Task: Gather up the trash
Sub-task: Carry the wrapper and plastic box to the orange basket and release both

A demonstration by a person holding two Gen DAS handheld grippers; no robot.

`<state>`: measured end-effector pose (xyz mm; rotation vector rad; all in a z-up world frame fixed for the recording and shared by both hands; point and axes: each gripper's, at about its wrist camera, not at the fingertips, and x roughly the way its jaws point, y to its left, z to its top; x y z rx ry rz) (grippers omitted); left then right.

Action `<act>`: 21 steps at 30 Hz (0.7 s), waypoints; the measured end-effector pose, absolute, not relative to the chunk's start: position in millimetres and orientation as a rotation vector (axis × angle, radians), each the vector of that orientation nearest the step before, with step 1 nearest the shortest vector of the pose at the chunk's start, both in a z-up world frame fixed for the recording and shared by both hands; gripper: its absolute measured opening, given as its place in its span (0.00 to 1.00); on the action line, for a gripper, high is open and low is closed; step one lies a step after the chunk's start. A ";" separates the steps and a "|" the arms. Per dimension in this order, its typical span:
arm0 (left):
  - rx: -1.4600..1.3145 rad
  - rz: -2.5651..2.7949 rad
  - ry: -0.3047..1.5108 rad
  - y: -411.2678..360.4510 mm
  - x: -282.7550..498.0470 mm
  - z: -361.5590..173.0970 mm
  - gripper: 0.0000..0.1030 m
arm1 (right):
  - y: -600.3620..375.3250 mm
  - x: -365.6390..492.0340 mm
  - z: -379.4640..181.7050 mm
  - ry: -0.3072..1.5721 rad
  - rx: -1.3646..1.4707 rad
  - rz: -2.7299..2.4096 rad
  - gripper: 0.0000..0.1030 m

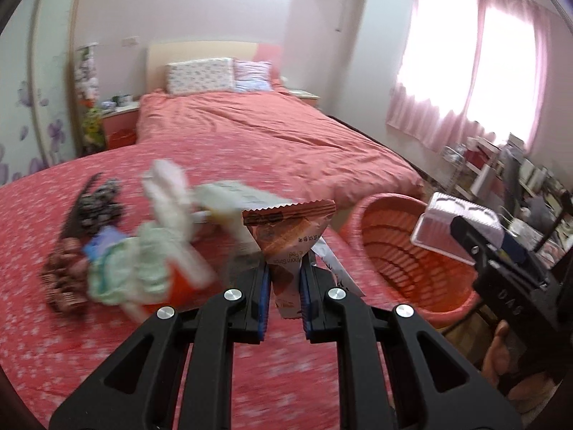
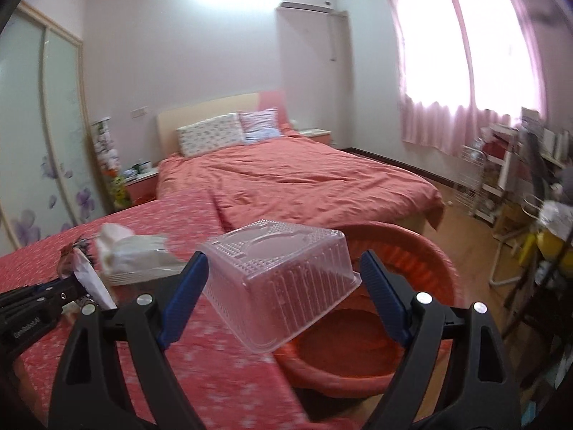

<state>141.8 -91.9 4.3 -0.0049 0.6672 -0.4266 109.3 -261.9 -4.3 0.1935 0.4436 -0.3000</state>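
Pinching a brown wrapper (image 1: 286, 247), the left gripper (image 1: 284, 301) is clenched. The right gripper (image 2: 283, 301) grasps a clear tray (image 2: 283, 279) near the basket (image 2: 422, 251). Blurred litter (image 1: 143, 236), perhaps tissue, lies left.

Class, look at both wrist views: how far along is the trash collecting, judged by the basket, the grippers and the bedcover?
Done: nothing visible yet; the pink basket looks empty. In hand: the left gripper pinches a snack wrapper, and the right gripper holds a clear plastic container above the basket. Left: the pile of tissues and wrappers on the red bedcover.
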 end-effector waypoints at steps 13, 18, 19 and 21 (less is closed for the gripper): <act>0.065 -0.609 0.703 -186.2 156.5 -13.7 0.14 | -340.5 113.7 -34.7 0.449 0.269 -0.433 0.82; 0.077 -0.643 0.732 -205.4 163.8 -22.5 0.14 | -360.5 122.5 -41.8 0.452 0.294 -0.452 0.83; 0.079 -0.646 0.737 -211.4 165.3 -23.8 0.14 | -364.7 123.2 -42.9 0.452 0.300 -0.452 0.83; 0.084 -0.651 0.749 -217.4 168.6 -27.7 0.14 | -372.3 127.0 -44.6 0.452 0.314 -0.447 0.83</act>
